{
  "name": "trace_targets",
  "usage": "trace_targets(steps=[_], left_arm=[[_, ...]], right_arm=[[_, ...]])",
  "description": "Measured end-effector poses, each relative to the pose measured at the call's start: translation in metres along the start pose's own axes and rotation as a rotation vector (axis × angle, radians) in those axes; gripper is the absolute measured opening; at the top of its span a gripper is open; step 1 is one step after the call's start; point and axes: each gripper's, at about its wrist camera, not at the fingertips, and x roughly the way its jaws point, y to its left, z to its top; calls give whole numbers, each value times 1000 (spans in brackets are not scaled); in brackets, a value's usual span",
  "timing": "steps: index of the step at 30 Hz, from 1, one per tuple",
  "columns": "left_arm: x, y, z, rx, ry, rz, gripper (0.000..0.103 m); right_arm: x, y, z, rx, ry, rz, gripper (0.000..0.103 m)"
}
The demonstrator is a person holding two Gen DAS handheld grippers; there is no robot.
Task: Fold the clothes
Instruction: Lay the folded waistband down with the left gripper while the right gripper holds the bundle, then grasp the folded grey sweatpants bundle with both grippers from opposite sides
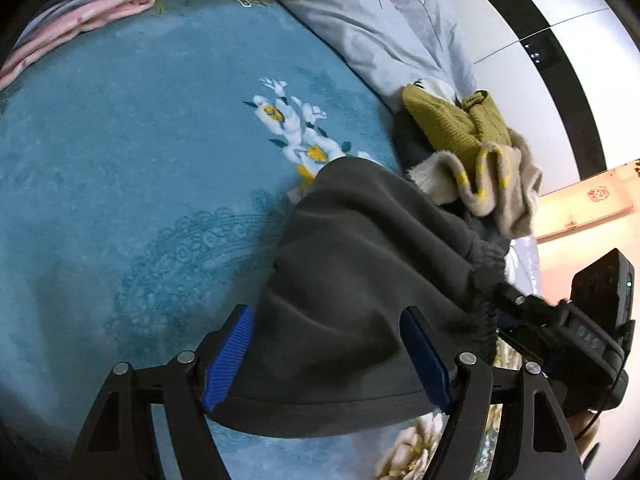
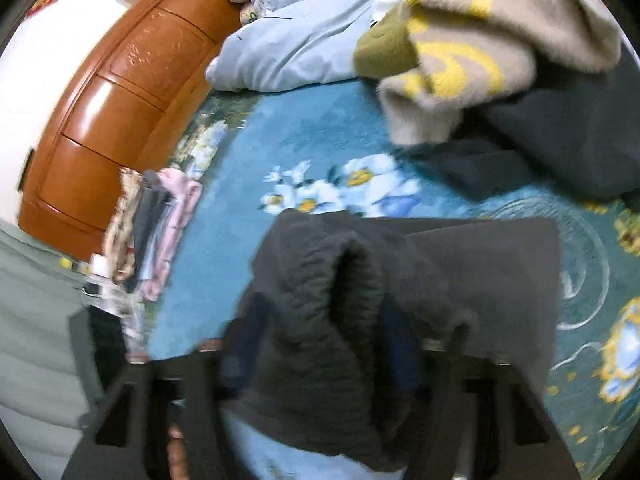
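- The left claw [image 1: 326, 354] is standing wide apart, its blue pads [image 1: 228, 356] flanking the hem of a dark grey garment [image 1: 352, 280] that is draping between them — nothing is pinching the cloth, so the jaws are released.
- That dark grey garment is stretching ahead and to the right of the left claw, its gathered elastic edge bunching at the tip of the right claw [image 1: 502, 290], which is reaching in from the right.
- In the right wrist view the right claw [image 2: 320, 360] is badly blurred; the garment [image 2: 340, 300] is mounding over and between its fingers, and I cannot tell whether they are clenched on it.
- Under both claws a teal bedspread [image 1: 120, 160] with white and yellow flowers is spreading out.
- Ahead and right of the left claw a heap of unfolded clothes is lying — an olive knit [image 1: 452, 124] on top of a beige fuzzy piece with yellow stripes [image 1: 488, 184].
- Beyond that heap a pale blue-grey duvet [image 1: 360, 20] is lying crumpled.
- Far ahead and left of the left claw a stack of folded clothes [image 1: 80, 8], pink and grey, is sitting at the bedspread's edge.
- Left of the right claw a glossy orange-brown headboard [image 2: 120, 100] is curving past the same stack [image 2: 160, 232].
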Motion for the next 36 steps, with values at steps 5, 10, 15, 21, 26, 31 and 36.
trace_targets(steps=[5,10,15,21,26,31,36], left_arm=[[-8,-8,0,31,-12,-124,79],[-3,-20,-4,82,25,-135,79],[6,-25,-7,109,78,-134,79],[16,-34,-12,149,137,-132,79],[24,-47,-19,204,177,-125,80],[20,-35,-15,138,166,-146,80],[-4,-31,-11,110,57,-261,80]], right_arm=[[-27,11,-6,0,-42,55,14],[-63,-5,-11,38,-111,70,14],[-41,-49,-33,151,-46,-1,14],[-63,-43,-21,136,-108,34,14],[-82,-44,-15,72,-144,-1,14],[-43,-86,-38,214,-55,-27,15],[-36,-96,-40,267,-51,-15,16]])
